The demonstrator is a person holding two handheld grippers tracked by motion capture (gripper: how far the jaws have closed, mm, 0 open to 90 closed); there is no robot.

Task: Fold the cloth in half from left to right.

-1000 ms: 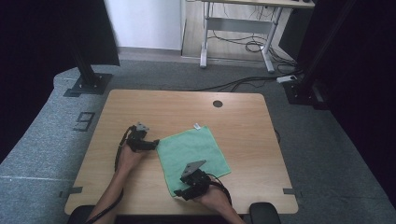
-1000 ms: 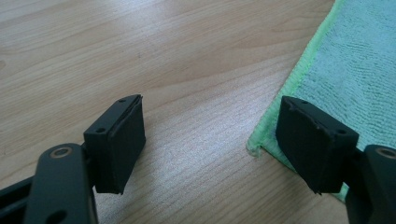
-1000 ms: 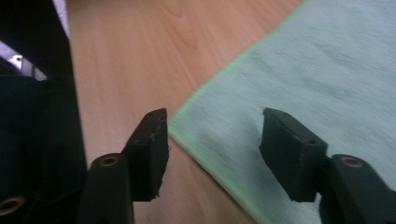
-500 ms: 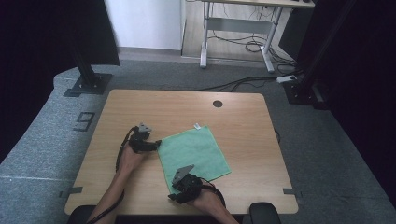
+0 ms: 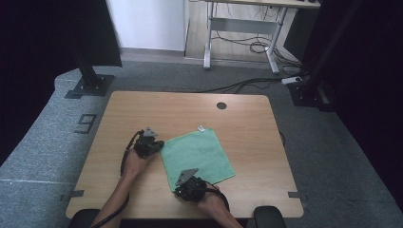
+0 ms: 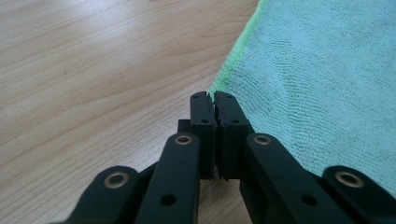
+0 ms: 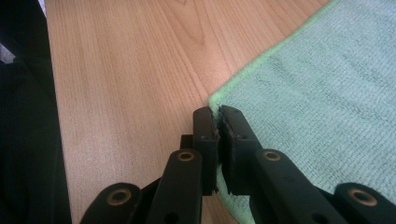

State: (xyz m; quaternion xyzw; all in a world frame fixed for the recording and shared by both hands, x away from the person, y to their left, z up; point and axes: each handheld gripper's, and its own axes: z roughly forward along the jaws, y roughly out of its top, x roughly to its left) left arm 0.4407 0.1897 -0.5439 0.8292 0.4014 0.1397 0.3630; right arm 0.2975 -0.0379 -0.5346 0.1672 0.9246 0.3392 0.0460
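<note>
Cloth (image 5: 197, 156) lies flat on the table (image 5: 247, 123), its two near corners pinched by the just-closed jaws of the left gripper (image 6: 214, 98) and the right gripper (image 7: 218, 113).

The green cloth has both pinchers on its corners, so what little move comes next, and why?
Probably lift both corners a little. The left gripper and the right gripper have just closed on neighbouring corners of the green cloth, which lies flat on the table.
</note>
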